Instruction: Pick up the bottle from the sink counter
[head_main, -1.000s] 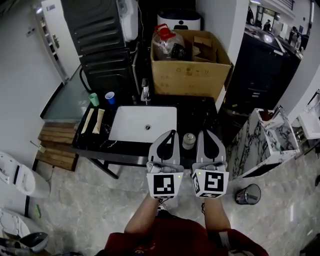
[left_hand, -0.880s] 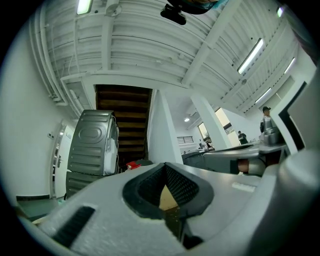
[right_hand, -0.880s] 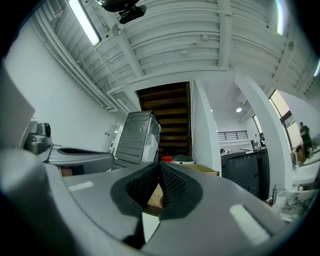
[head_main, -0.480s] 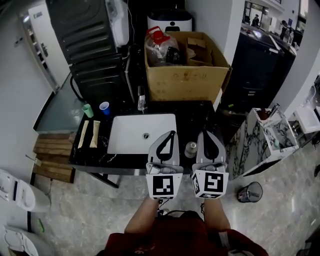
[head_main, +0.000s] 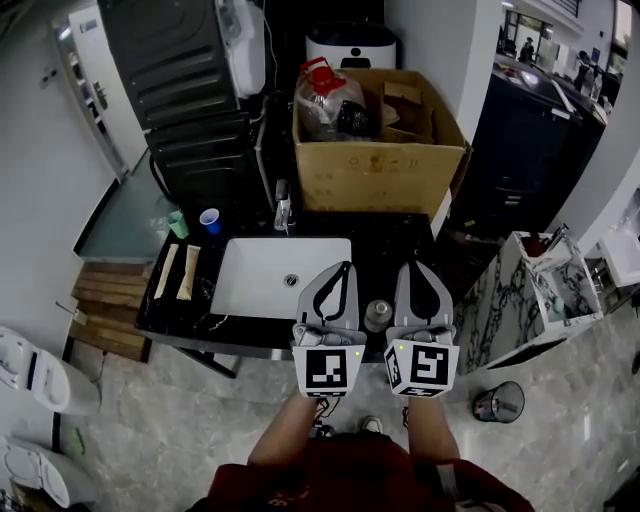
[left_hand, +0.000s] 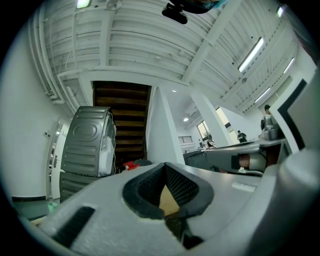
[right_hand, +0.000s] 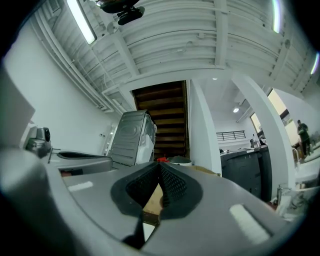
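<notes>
A small clear bottle (head_main: 378, 314) with a grey cap stands upright near the front edge of the black sink counter (head_main: 400, 240), right of the white basin (head_main: 280, 275). In the head view my left gripper (head_main: 345, 267) and right gripper (head_main: 412, 266) are held side by side above the counter's front, with the bottle showing in the gap between them. Both are shut with nothing in them. In the left gripper view the left gripper (left_hand: 165, 165) has its tips touching, and so does the right gripper (right_hand: 159, 165) in its own view. Neither gripper view shows the bottle.
A big cardboard box (head_main: 380, 160) holding a red-capped jug (head_main: 322, 95) stands behind the counter. A faucet (head_main: 283, 205), a blue cup (head_main: 210, 220), a green cup (head_main: 178, 222) and two packets (head_main: 178, 270) are on the left. A marble unit (head_main: 520, 290) and a bin (head_main: 497, 400) stand to the right.
The counter and the bottle have slid lower in the head view, so the bottle now sits deeper between the two grippers. Both grippers have stayed shut.
</notes>
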